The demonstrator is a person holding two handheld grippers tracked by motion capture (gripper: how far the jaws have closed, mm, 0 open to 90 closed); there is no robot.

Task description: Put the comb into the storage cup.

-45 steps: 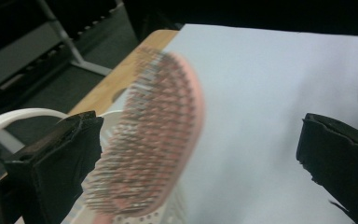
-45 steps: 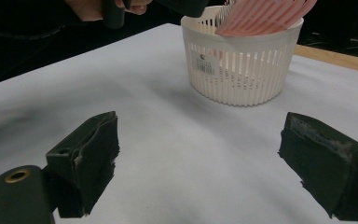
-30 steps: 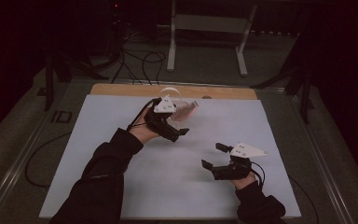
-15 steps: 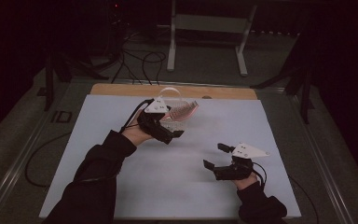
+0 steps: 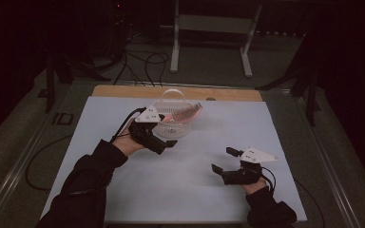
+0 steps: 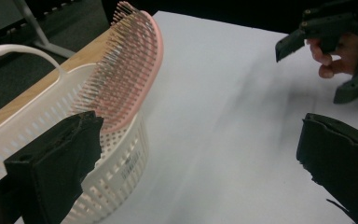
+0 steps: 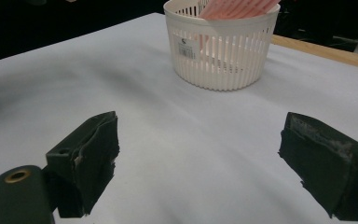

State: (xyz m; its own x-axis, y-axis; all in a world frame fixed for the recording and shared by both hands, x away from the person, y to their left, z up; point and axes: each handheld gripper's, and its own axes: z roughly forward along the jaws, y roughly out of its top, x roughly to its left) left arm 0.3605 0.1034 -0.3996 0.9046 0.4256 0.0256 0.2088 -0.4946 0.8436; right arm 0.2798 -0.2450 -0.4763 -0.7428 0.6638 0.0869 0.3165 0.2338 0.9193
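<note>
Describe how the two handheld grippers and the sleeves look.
Both the left gripper and right gripper are black, each with two chunky, rough-edged jaws, a pale three-cornered plate on top and a dark trailing cable. The person's sleeves are dark and long.

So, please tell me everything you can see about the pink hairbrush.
The pink hairbrush looks like plastic, with a curved back and rows of thin pale bristles. It lies tilted in the white slotted basket, its head sticking out over the rim, bristles facing up. It rests on the basket; its handle end is hidden. The left gripper is open beside it, not touching.
</note>
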